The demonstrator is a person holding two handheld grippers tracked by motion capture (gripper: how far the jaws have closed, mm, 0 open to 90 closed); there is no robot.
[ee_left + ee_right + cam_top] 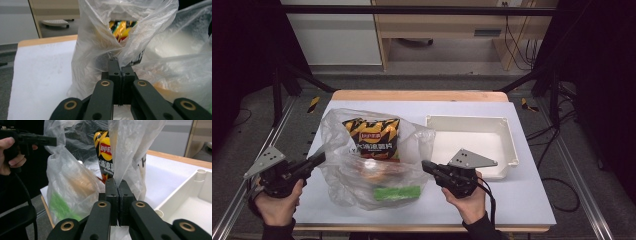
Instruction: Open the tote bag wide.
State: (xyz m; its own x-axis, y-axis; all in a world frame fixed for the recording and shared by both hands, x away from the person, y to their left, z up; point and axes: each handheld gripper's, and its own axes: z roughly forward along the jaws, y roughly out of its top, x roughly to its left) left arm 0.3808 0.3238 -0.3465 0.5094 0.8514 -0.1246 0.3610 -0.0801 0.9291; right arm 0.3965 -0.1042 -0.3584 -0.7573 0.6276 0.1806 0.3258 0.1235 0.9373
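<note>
Two grippers are clamped on the clear plastic bag (372, 165) at mid-counter (522, 200): the left gripper (319, 159) pinches film at nine o'clock, the right gripper (427, 165) at three o'clock. Opposite edges are held, likely so the mouth can be spread around the chip packet (372, 137). The white tray (512, 145) waits at two o'clock.

Thin glossy clear plastic bag (362, 165), shiny foil chip pkt (373, 137), matt white plastic tray (472, 145).
</note>
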